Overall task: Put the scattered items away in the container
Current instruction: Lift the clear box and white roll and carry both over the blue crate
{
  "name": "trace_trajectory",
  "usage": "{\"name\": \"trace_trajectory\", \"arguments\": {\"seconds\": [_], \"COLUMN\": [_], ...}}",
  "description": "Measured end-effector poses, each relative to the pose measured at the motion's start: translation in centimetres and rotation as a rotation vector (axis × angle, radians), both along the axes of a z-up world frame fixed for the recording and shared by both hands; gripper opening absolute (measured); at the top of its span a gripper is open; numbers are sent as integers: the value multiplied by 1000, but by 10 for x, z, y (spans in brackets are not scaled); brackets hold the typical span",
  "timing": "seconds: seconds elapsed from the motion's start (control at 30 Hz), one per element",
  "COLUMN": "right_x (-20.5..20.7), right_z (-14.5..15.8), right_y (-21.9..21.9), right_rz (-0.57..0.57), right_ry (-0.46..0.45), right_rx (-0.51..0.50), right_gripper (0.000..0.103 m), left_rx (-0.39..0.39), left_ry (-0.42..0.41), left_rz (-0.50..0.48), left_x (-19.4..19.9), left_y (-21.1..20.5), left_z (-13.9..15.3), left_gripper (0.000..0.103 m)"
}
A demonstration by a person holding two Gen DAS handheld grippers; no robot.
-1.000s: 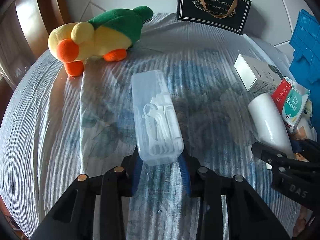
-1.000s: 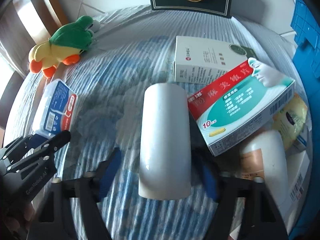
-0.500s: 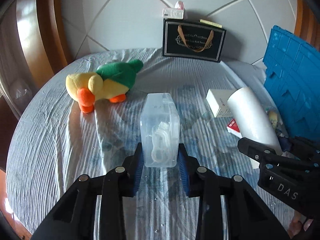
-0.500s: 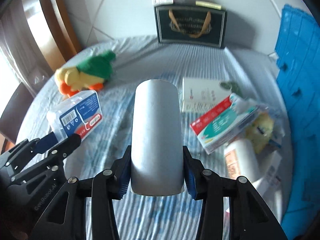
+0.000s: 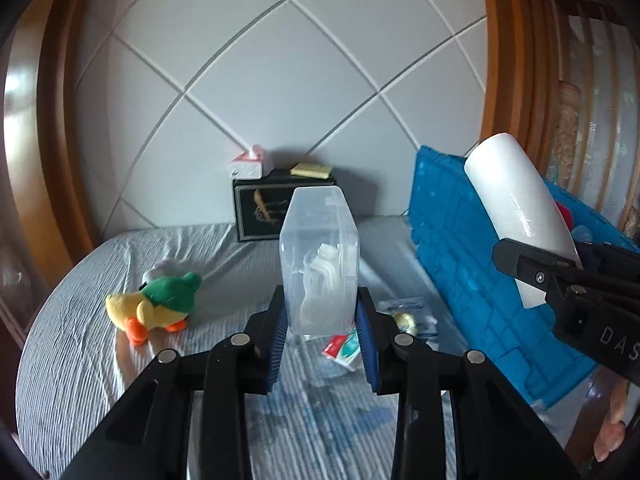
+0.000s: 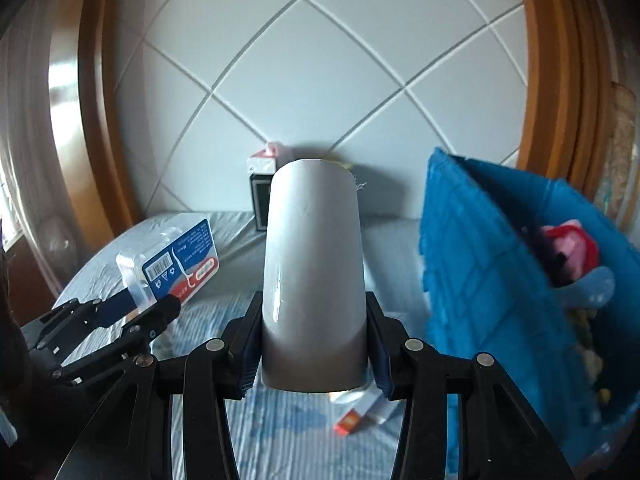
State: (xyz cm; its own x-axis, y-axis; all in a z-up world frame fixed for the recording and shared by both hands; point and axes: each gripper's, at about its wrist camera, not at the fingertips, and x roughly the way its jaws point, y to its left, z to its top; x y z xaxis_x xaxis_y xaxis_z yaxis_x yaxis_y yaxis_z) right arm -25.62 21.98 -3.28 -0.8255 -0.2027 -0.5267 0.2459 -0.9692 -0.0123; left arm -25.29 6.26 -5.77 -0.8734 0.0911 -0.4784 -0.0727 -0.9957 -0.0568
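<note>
My left gripper (image 5: 322, 320) is shut on a clear plastic box of floss picks (image 5: 320, 256), held up above the bed. The same box (image 6: 172, 260), with its blue and red label, shows at the left of the right wrist view. My right gripper (image 6: 314, 356) is shut on a white cylinder (image 6: 314, 276), lifted in the air; that cylinder (image 5: 520, 216) appears at the right of the left wrist view, in front of the blue crate (image 5: 460, 264). The blue crate (image 6: 480, 280) stands to the right and holds a red and pink soft toy (image 6: 568, 244).
A yellow and green plush duck (image 5: 156, 304) lies on the striped bedcover (image 5: 80, 344). A red and green medicine box (image 5: 342, 350) and small packets lie below near the crate. A black gift bag (image 5: 260, 212) with a tissue pack (image 5: 247, 165) stands against the padded headboard.
Both grippers have risen from the bed with their loads and tipped up toward level. The headboard and the crate's rim have come into view; the bed items have dropped lower.
</note>
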Motion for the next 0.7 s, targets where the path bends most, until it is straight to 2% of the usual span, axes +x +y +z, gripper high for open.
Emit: {"name": "trace_trajectory", "arguments": {"seconds": [0.23,0.37,0.47,0.7], "right_x": [22,20,9,-35], "right_z": [43,56,55,26], "right_y": [121,204,259,342], "right_rz": [-143,-190,-207,-196], "right_ry": [98,112,85,-66], "right_rx": [25,44,60,31], "right_gripper": [45,45,45,45], "left_rx": [6,1,-11,-83], "left_ry": [119,142,69,-192], "left_rz": [-142,-190,-214,-224], "left_x": [8,0,-13,-58], "left_y": [124,210,270,364], "left_z": [52,75,78,47], "left_gripper": [32,32,32,32]}}
